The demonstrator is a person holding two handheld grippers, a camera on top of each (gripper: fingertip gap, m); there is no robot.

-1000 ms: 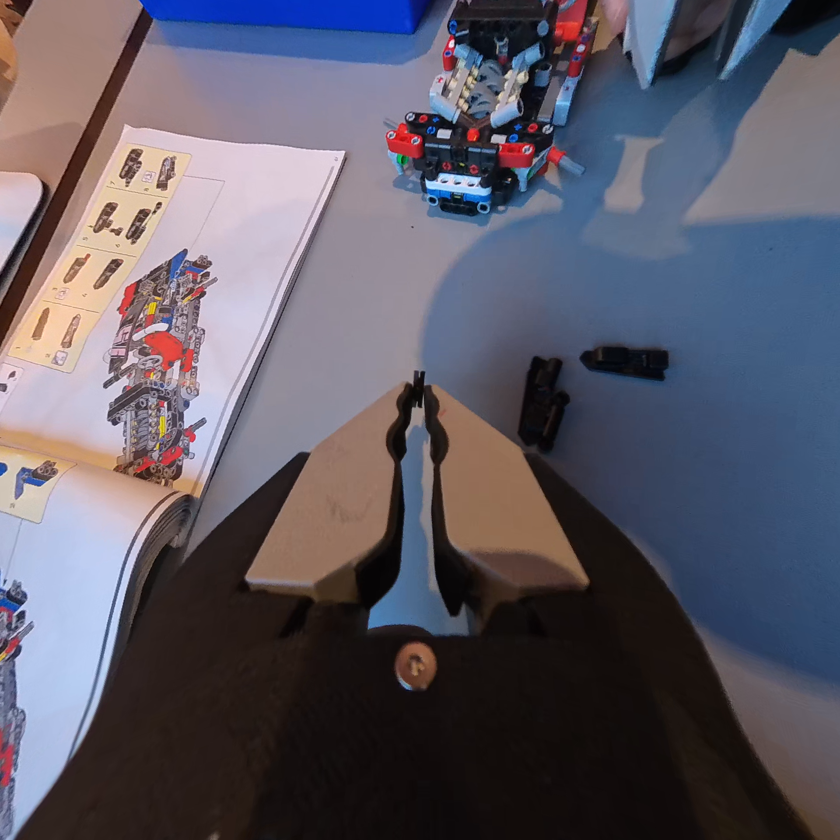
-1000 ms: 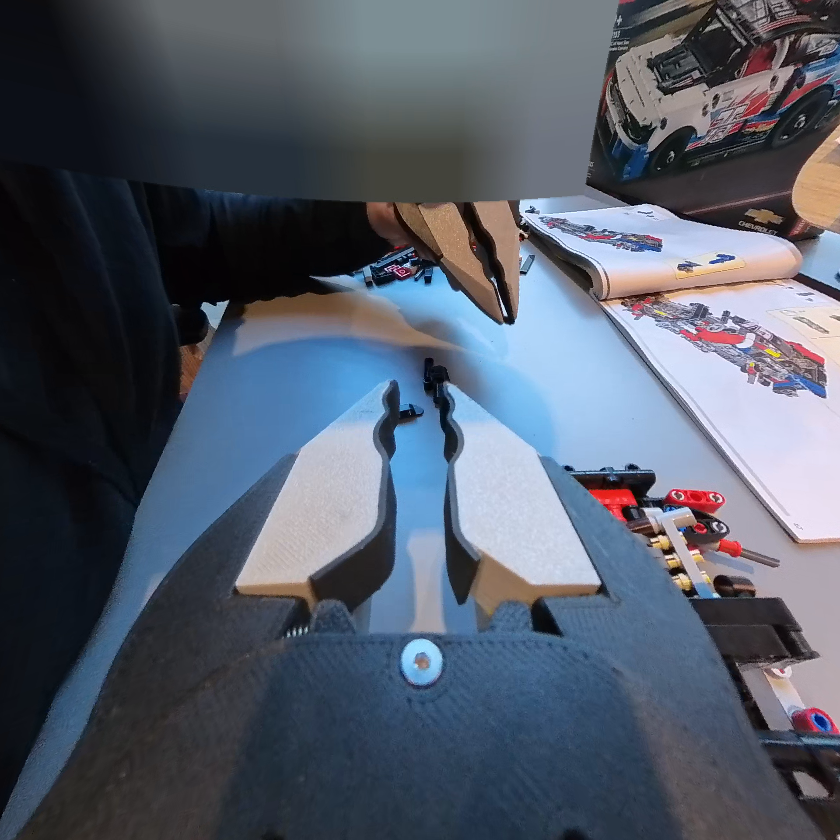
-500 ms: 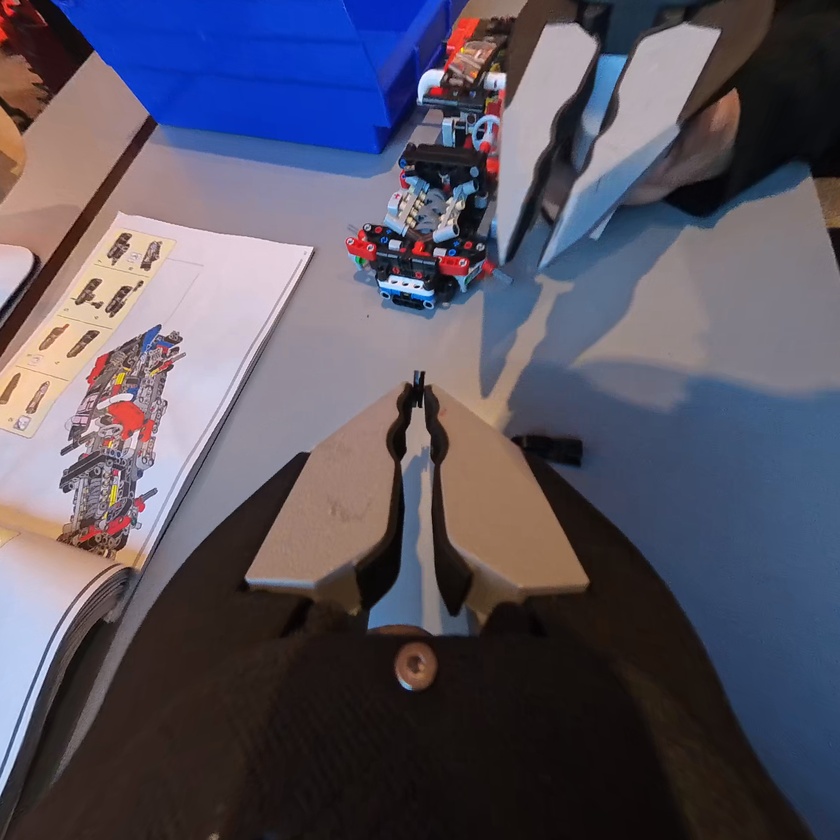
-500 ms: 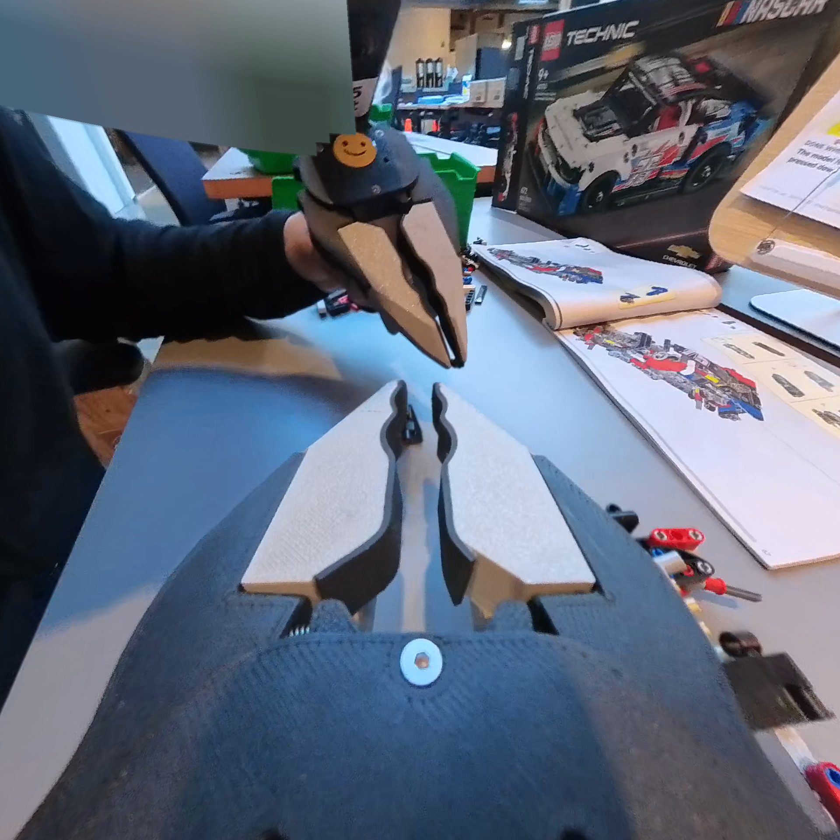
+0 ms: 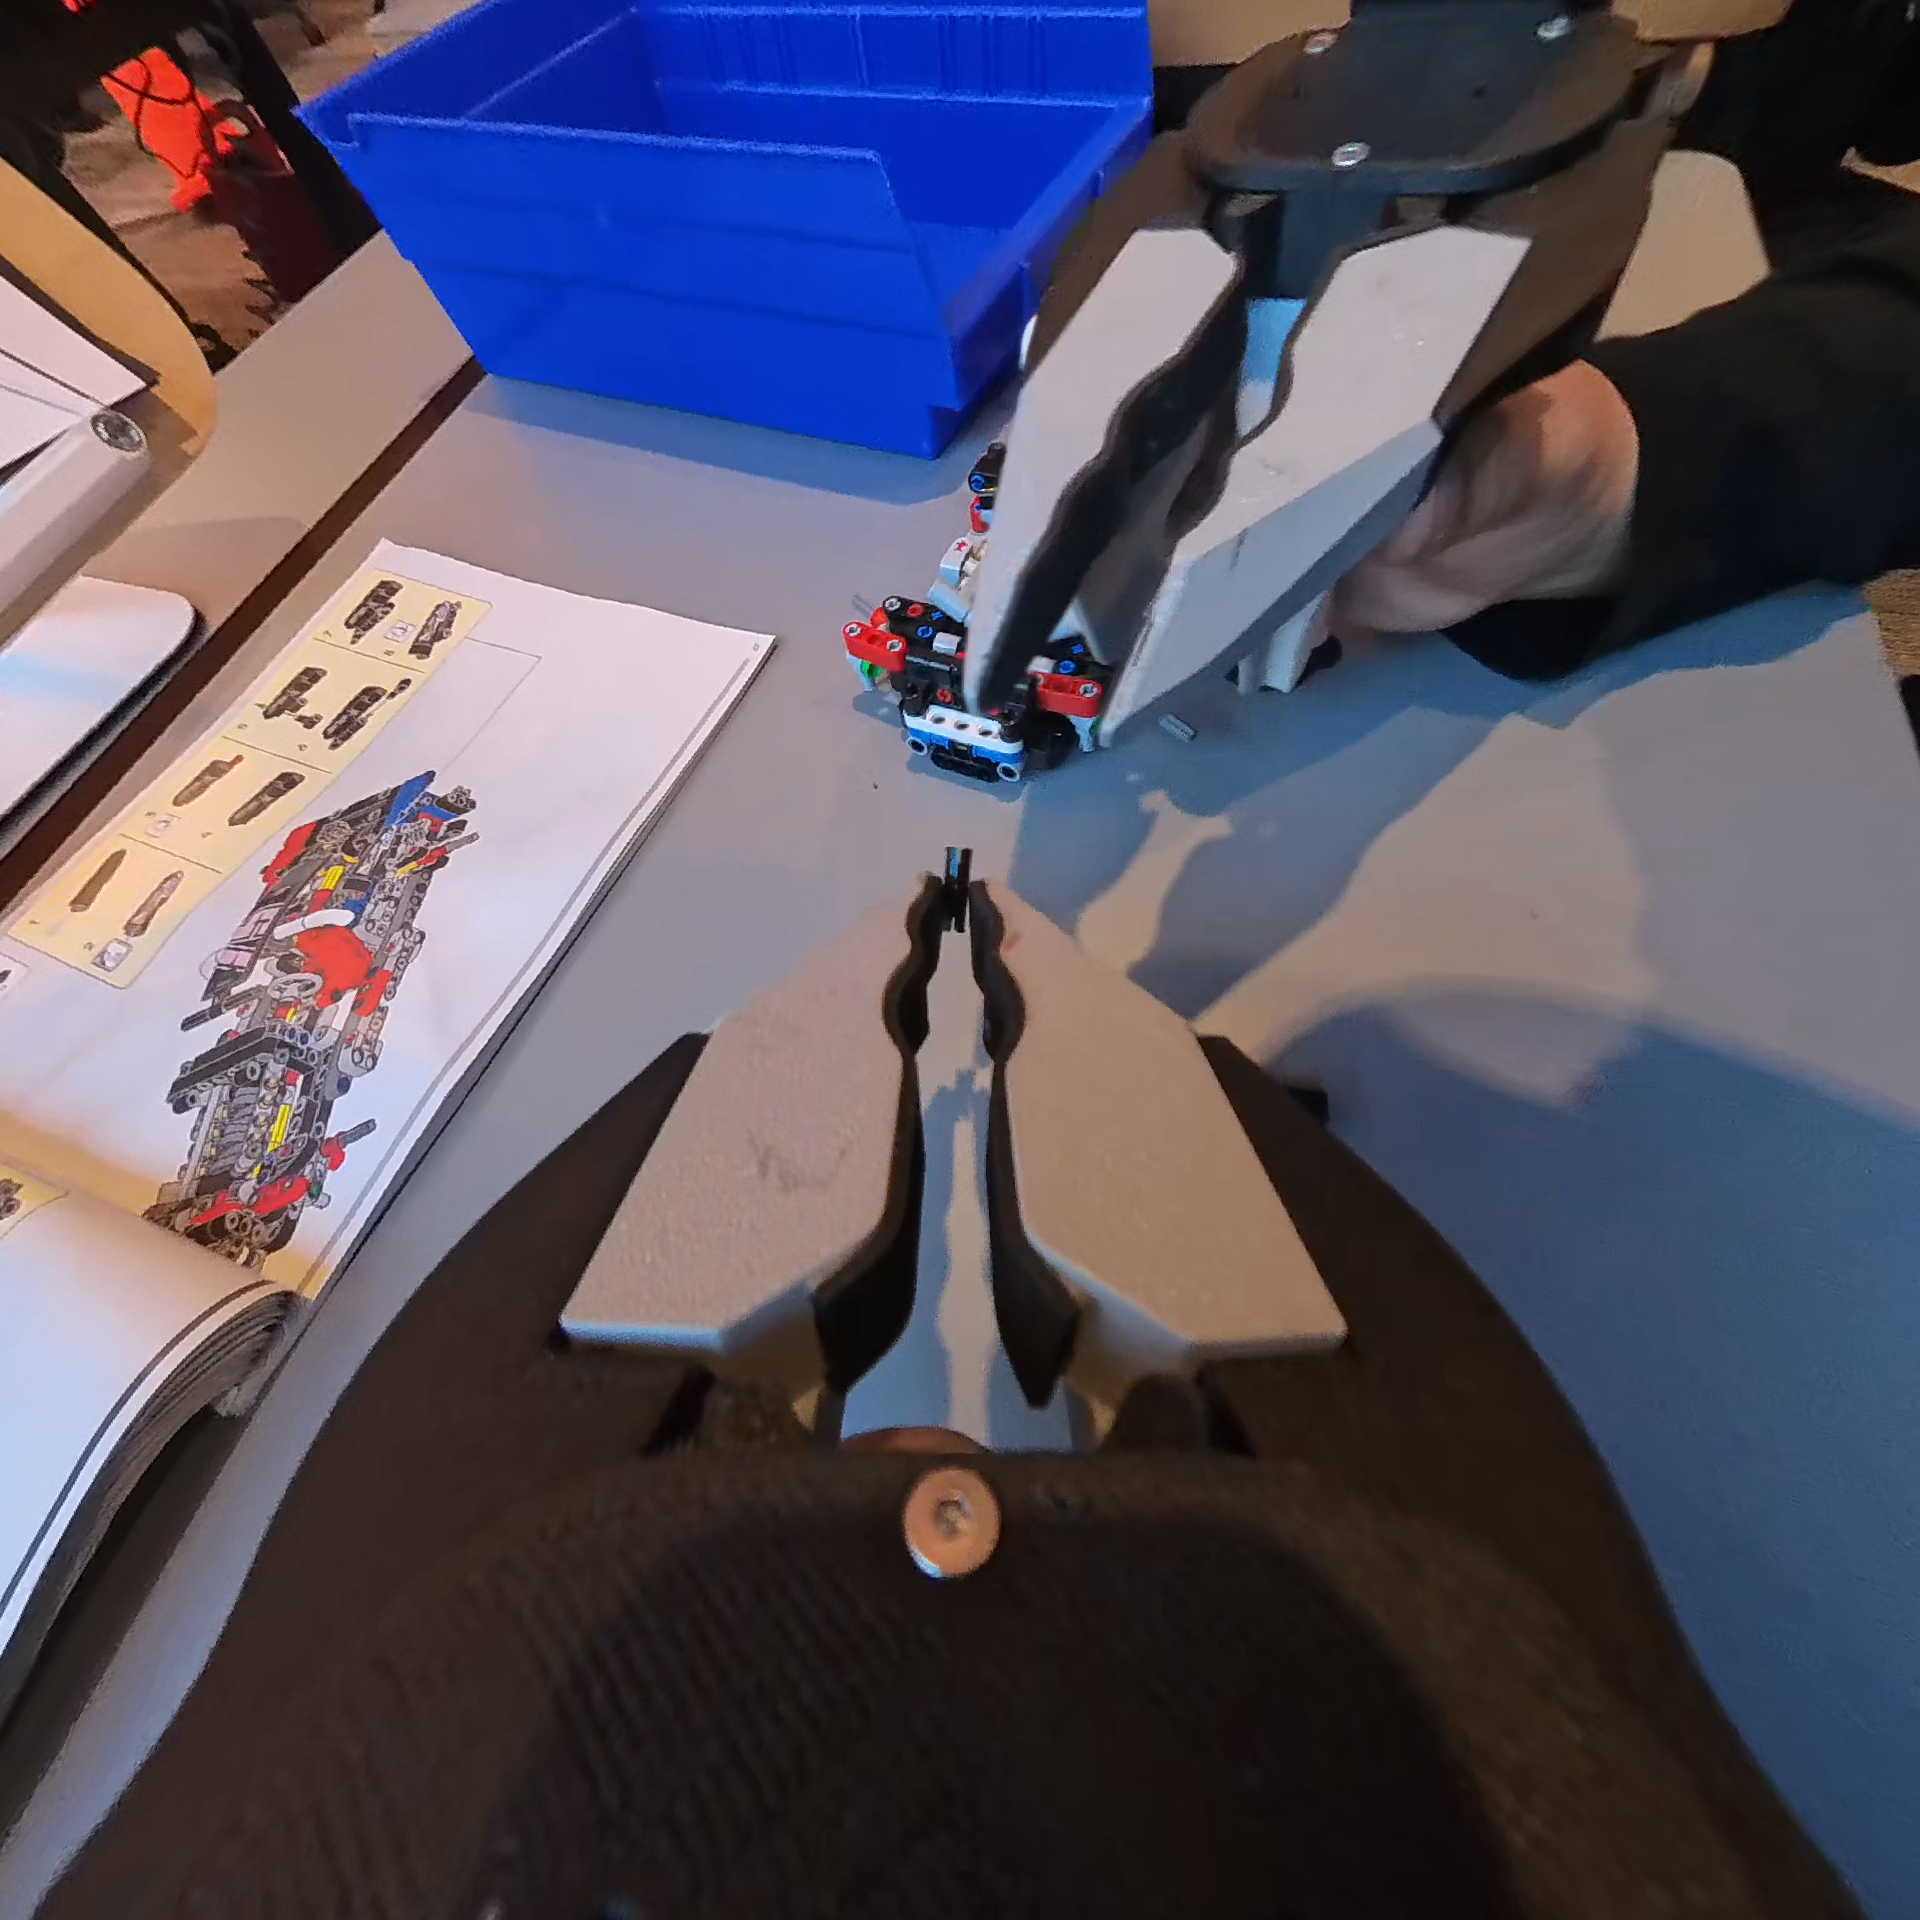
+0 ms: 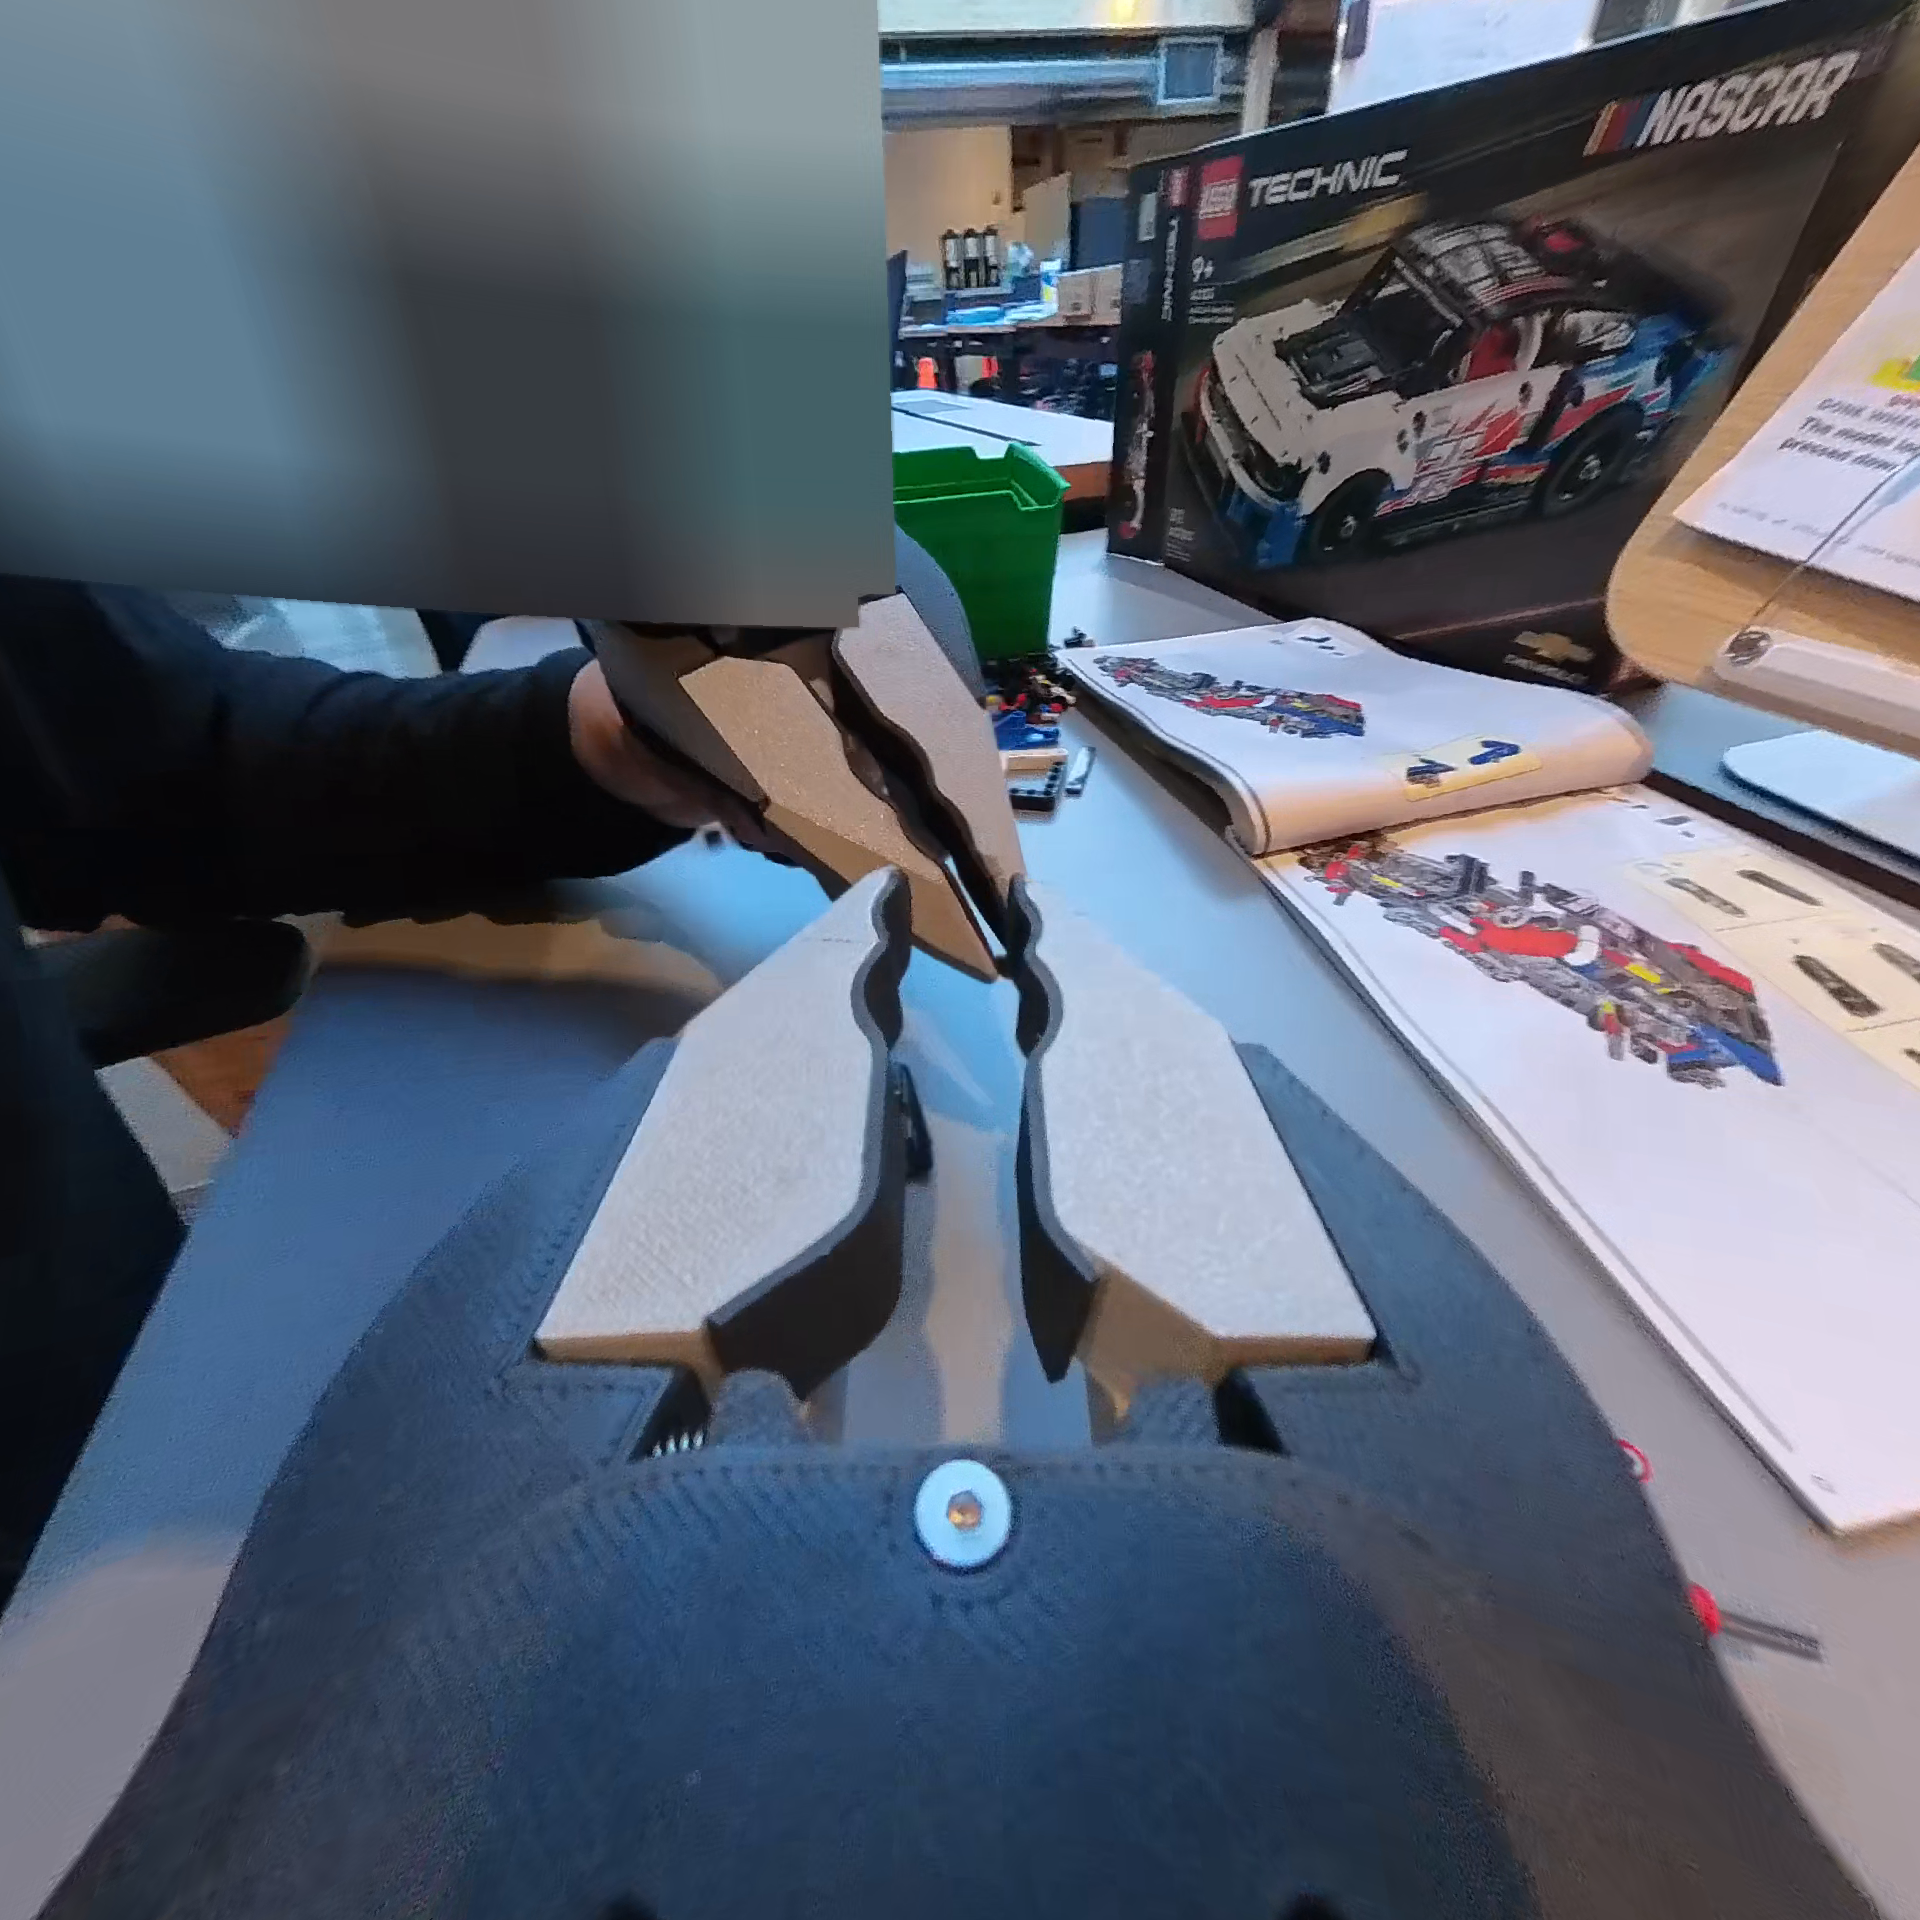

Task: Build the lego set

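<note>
My left gripper point(image 5: 956, 902) is shut on a small black lego pin point(image 5: 956, 871) that sticks out past its tips, held above the grey table point(image 5: 1455, 1039). The partly built lego car point(image 5: 935, 686), black, red, white and blue, stands beyond it. My right gripper point(image 5: 1049, 722) hangs open over the car's front and hides most of it. In the right wrist view my right gripper point(image 6: 956, 920) is open and the left gripper point(image 6: 1001, 951) points its tips between its fingers. A small black piece point(image 6: 914, 1122) shows beside the right gripper's left finger; I cannot tell whether it is touched.
An open instruction booklet point(image 5: 364, 883) lies left of the car, also in the right wrist view point(image 6: 1558, 1039). A blue bin point(image 5: 727, 208) stands behind the car. The set's box point(image 6: 1455, 364), a green bin point(image 6: 977, 520) and loose pieces point(image 6: 1029, 707) sit at the far side. My two grippers' fingertips are within a few centimetres of each other.
The two grippers have come together: the right one rose from the table to over the car's front, the left one's tips now sit between its fingers. The loose black pieces have left the left view.
</note>
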